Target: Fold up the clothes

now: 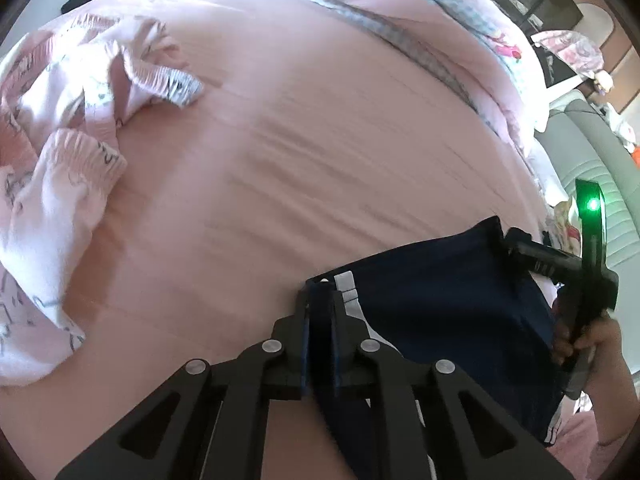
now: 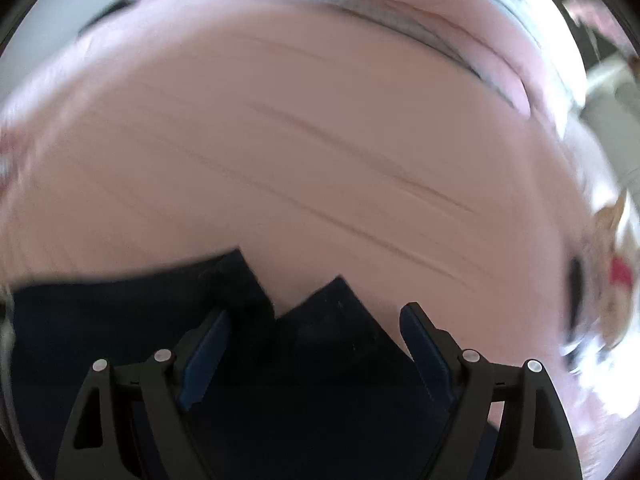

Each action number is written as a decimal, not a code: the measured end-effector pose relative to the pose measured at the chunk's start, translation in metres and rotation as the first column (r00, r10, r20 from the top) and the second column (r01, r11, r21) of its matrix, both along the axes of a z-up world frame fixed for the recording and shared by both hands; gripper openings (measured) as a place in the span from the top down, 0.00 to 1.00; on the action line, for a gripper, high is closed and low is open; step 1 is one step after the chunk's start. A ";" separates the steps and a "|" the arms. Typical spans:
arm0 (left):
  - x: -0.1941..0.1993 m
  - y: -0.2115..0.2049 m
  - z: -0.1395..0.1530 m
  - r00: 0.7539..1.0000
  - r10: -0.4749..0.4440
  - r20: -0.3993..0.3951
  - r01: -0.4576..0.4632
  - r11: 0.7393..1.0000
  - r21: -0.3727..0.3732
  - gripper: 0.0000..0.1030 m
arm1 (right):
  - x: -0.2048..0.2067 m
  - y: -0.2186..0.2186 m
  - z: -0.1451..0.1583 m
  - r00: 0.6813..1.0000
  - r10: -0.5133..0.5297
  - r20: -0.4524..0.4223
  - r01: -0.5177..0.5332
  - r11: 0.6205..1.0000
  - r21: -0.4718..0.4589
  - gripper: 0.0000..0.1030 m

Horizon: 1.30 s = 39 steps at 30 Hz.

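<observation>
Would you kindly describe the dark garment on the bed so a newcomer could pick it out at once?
Start from the wide pink bedspread. At its near edge lies the navy garment, one corner pinched in the left gripper. Its dark blue cloth and white side stripes set it apart from the pale pink printed clothes crumpled at the far left.

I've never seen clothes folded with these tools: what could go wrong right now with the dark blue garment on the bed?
Only the left gripper is shut on the navy garment, pinching one edge; the right gripper stands open above another corner, so a pull now may drag the cloth crooked. The pinch looks narrow, so the fabric might slip out. The pink bedsheet is wrinkled and soft, and the open gripper might catch it along with the garment.
</observation>
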<state>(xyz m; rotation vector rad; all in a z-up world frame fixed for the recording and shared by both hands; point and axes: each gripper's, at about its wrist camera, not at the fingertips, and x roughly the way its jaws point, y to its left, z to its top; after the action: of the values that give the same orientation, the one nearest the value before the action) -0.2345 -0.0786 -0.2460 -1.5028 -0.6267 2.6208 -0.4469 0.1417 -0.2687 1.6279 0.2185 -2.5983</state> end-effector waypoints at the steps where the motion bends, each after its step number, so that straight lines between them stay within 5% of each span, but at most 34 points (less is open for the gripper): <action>1: 0.002 0.000 0.005 1.000 0.006 -0.010 -0.006 1.000 -0.025 0.88 | 0.002 0.005 0.008 0.999 -0.030 -0.023 0.029 0.999 -0.043 0.19; 4: 0.006 0.003 0.023 0.999 0.045 -0.014 -0.047 0.983 -0.175 0.66 | 0.013 0.013 0.028 0.992 -0.079 -0.098 0.068 0.992 -0.109 0.19; 6: 0.010 0.014 0.038 0.999 0.027 -0.044 -0.040 0.951 -0.307 0.66 | 0.021 0.013 0.033 0.993 -0.069 -0.097 0.059 0.993 -0.100 0.19; 7: 0.007 0.019 0.043 0.998 0.010 -0.056 -0.027 0.951 -0.310 0.66 | 0.025 0.011 0.033 0.995 -0.050 -0.087 0.042 0.994 -0.096 0.18; 11: -0.012 0.033 0.036 0.995 -0.077 -0.056 0.068 0.985 -0.156 0.66 | 0.042 -0.009 0.028 0.996 0.074 -0.044 -0.076 0.996 -0.035 0.18; 15: -0.029 0.046 0.022 0.987 -0.158 -0.035 0.156 0.986 -0.062 0.66 | 0.042 -0.030 -0.005 0.993 0.116 -0.020 -0.113 0.984 0.138 0.18; 17: -0.033 0.053 0.024 0.978 -0.200 -0.055 0.198 0.979 -0.047 0.66 | 0.045 -0.017 -0.002 0.998 0.052 -0.033 -0.051 0.998 0.035 0.19; 19: -0.040 0.063 0.036 0.960 -0.264 -0.098 0.262 0.965 -0.033 0.68 | 0.060 0.003 0.013 0.997 -0.027 -0.076 0.019 0.995 -0.103 0.18; 26: -0.093 0.122 0.033 0.861 -0.506 -0.055 0.505 0.863 -0.034 0.70 | 0.080 0.027 -0.006 0.998 -0.046 -0.042 0.044 0.997 -0.057 0.18; 29: -0.113 0.146 0.012 0.833 -0.554 0.017 0.554 0.832 -0.036 0.86 | 0.079 0.033 -0.022 0.997 -0.073 -0.027 0.070 0.993 -0.093 0.18; 32: -0.124 0.146 0.007 0.843 -0.538 0.005 0.537 0.842 -0.050 0.88 | 0.080 0.032 -0.029 0.994 -0.092 -0.058 0.084 0.989 -0.125 0.18; 36: -0.129 0.125 0.016 0.921 -0.390 -0.003 0.386 0.914 -0.122 0.88 | 0.070 0.028 -0.030 0.989 -0.097 -0.113 0.080 0.987 -0.143 0.18; 39: -0.110 0.107 0.028 0.926 -0.376 -0.004 0.376 0.926 -0.026 0.88 | 0.076 0.031 -0.024 0.985 -0.131 -0.111 0.108 0.975 -0.196 0.18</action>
<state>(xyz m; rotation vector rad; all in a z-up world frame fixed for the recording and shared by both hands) -0.3449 0.0287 -0.2176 -1.4459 -0.2686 2.3460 -0.3710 0.1724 -0.2923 1.4621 -0.1229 -2.7125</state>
